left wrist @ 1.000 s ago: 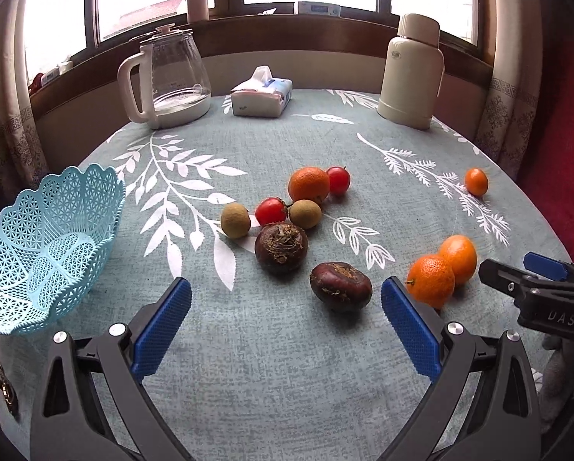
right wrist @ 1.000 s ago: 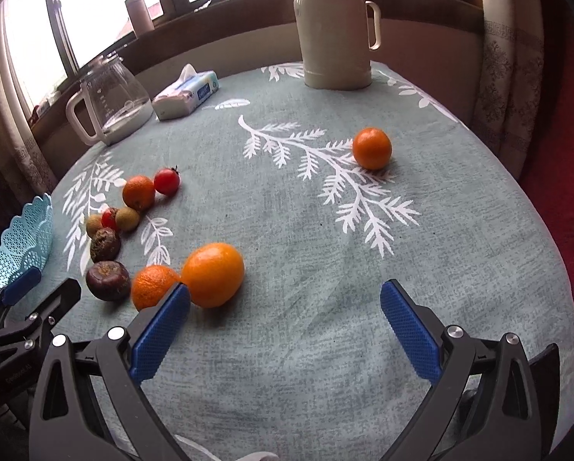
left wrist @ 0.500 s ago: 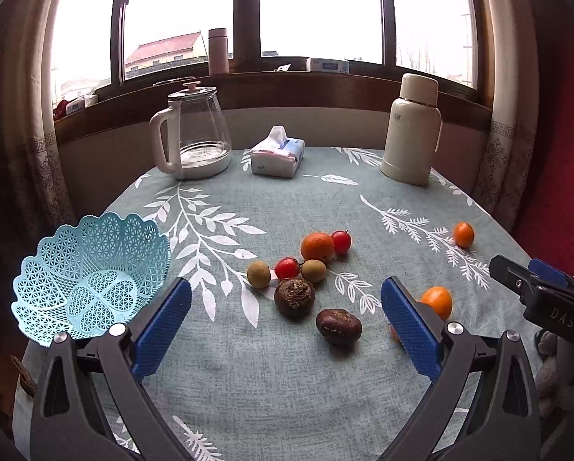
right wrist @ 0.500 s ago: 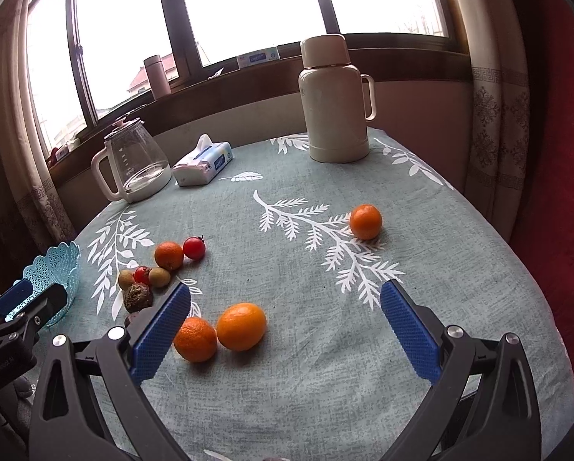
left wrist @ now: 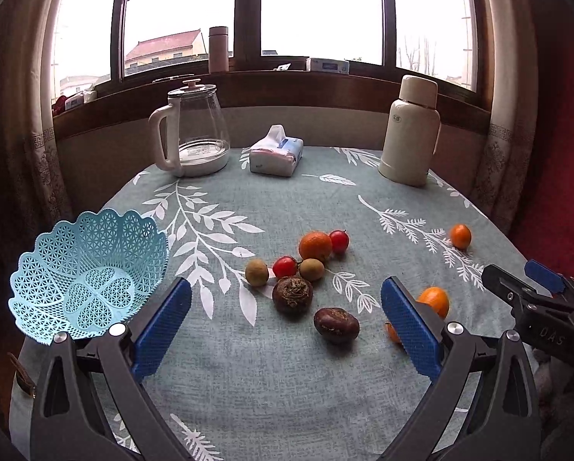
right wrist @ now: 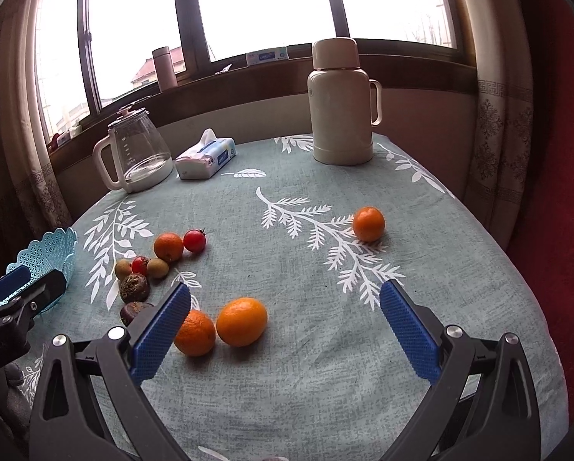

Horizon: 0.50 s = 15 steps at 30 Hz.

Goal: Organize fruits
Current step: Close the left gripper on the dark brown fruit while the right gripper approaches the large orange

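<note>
Fruit lies scattered on the teal leaf-print tablecloth (left wrist: 287,384). A cluster in the middle holds an orange (left wrist: 315,246), two red tomatoes (left wrist: 285,267), two small brown-green fruits (left wrist: 256,272) and two dark brown fruits (left wrist: 336,325). Two oranges (right wrist: 241,321) sit near the front, and a lone small orange (right wrist: 368,223) lies to the right. A light blue lattice basket (left wrist: 83,272) stands at the table's left edge, with nothing in it. My left gripper (left wrist: 285,330) hovers open above the near table. My right gripper (right wrist: 285,330) is open too, just behind the two front oranges.
At the back stand a glass kettle (left wrist: 191,134), a tissue pack (left wrist: 275,155) and a cream thermos (left wrist: 409,138), below a window sill. Curtains hang on both sides and a red surface borders the right edge. The right gripper's body (left wrist: 536,307) shows at right in the left wrist view.
Both grippers have pulled back and risen from the table, so the fruit looks smaller and farther, and more of the window shows. No fruit has moved.
</note>
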Tool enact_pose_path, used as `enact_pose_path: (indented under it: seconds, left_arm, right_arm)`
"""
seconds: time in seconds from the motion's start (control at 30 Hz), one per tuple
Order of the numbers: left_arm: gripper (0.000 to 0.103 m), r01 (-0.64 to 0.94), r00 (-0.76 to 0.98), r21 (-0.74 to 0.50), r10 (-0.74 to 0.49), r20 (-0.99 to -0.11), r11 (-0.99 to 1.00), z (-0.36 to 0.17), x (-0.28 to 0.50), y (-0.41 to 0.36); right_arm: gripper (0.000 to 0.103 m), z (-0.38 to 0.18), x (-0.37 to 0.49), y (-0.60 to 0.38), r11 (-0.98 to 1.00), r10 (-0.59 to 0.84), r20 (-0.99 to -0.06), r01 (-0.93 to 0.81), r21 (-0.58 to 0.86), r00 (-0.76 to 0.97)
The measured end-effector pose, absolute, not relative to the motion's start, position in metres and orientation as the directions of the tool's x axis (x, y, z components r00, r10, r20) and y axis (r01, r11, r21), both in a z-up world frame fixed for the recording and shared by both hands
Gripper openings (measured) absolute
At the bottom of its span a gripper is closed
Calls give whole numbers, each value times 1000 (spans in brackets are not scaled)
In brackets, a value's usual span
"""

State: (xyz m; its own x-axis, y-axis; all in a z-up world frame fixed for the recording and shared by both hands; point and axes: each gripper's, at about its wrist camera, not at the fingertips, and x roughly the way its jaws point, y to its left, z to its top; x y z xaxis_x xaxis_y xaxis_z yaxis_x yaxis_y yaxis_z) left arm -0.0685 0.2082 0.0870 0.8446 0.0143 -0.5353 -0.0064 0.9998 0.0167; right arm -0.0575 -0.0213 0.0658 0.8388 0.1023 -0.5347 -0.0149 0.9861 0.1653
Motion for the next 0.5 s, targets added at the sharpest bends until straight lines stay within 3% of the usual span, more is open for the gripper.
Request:
enact_pose_path:
  seconds: [0.17,0.5]
  left_arm:
    - [100,-51,806,-26,26,-592,998,70,-52,227]
    - [100,-94,792,-84,24,-610,992,65,-44,252]
  right_arm:
    - [98,51,-46,-26,984,104,-580,3,180,808]
    - [93,38,-40,-19,985,118,-617,-11,174,778]
